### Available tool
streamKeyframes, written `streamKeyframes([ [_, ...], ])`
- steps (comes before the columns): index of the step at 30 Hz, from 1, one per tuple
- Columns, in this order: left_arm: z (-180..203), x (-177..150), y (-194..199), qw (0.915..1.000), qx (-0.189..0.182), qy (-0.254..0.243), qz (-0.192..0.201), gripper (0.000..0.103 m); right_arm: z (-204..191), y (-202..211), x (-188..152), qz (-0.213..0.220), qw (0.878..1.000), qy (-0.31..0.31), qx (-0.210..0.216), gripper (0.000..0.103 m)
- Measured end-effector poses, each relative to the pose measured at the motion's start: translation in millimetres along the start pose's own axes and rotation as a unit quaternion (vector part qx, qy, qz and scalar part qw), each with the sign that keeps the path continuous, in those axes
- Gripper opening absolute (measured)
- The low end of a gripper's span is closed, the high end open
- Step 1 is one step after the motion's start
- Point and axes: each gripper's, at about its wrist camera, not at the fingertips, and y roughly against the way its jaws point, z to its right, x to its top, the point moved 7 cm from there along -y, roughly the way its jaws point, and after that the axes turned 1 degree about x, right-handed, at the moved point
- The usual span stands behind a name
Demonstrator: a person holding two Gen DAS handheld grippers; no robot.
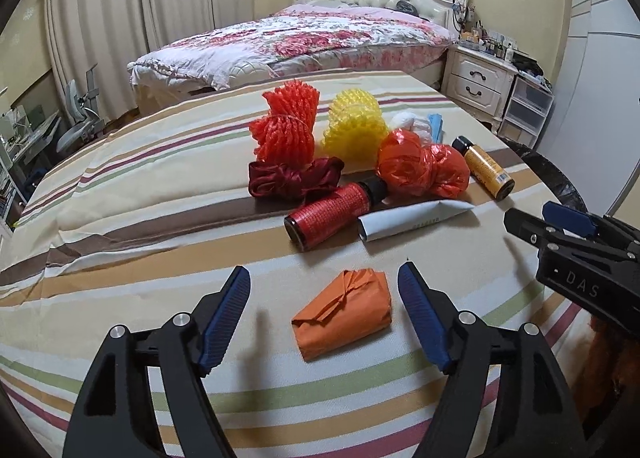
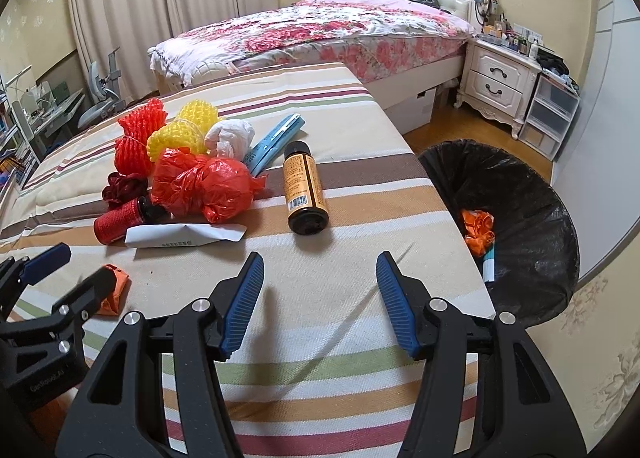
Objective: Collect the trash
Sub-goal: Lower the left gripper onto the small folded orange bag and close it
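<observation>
My left gripper (image 1: 324,310) is open, its fingers on either side of a folded orange paper packet (image 1: 344,316) lying on the striped tablecloth (image 1: 120,258); the packet also shows in the right wrist view (image 2: 116,288). My right gripper (image 2: 320,298) is open and empty above bare cloth near the table's right edge. Further on lie a red bottle (image 1: 332,209), a white paper tube (image 1: 408,219), an orange-labelled bottle (image 2: 304,187), a red plastic bag (image 2: 204,187), red (image 1: 286,129) and yellow (image 1: 354,129) foam nets, a dark red scrunchie (image 1: 292,179), white tissue (image 2: 230,137) and a blue packet (image 2: 274,143).
A bin with a black liner (image 2: 520,225) stands off the table's right edge, with orange trash (image 2: 478,232) inside. A bed (image 2: 320,33) and a white nightstand (image 2: 496,81) stand beyond the table. The right gripper's body (image 1: 580,258) shows at the right of the left wrist view.
</observation>
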Motion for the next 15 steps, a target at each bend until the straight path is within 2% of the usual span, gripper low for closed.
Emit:
streamKeyframes([
  [4,1.1,-9.0,-8.6,0.9995,0.008,-0.010,-0.030,0.074,0.7,-1.1,-1.1,0.000,1.000,-0.003,0.003,0.058],
  [8,0.6,-10.0,-8.6,0.9993,0.006,-0.007,-0.036,0.074,0.5,-0.9,-1.4,0.001,1.000,-0.003,0.004,0.058],
  [10,0.7,-10.3,-6.5,0.9995,-0.001,-0.006,-0.031,0.060,0.6,-1.1,-1.7,0.000,1.000,-0.004,0.003,0.058],
  [12,0.5,-10.3,-4.6,0.9996,-0.001,-0.008,-0.028,0.052,0.8,-0.6,-1.5,0.000,1.000,-0.003,0.003,0.058],
  [15,-0.6,-11.3,-3.1,0.9996,-0.003,-0.007,-0.026,0.050,0.0,0.4,-0.8,0.002,1.000,-0.002,0.003,0.058],
])
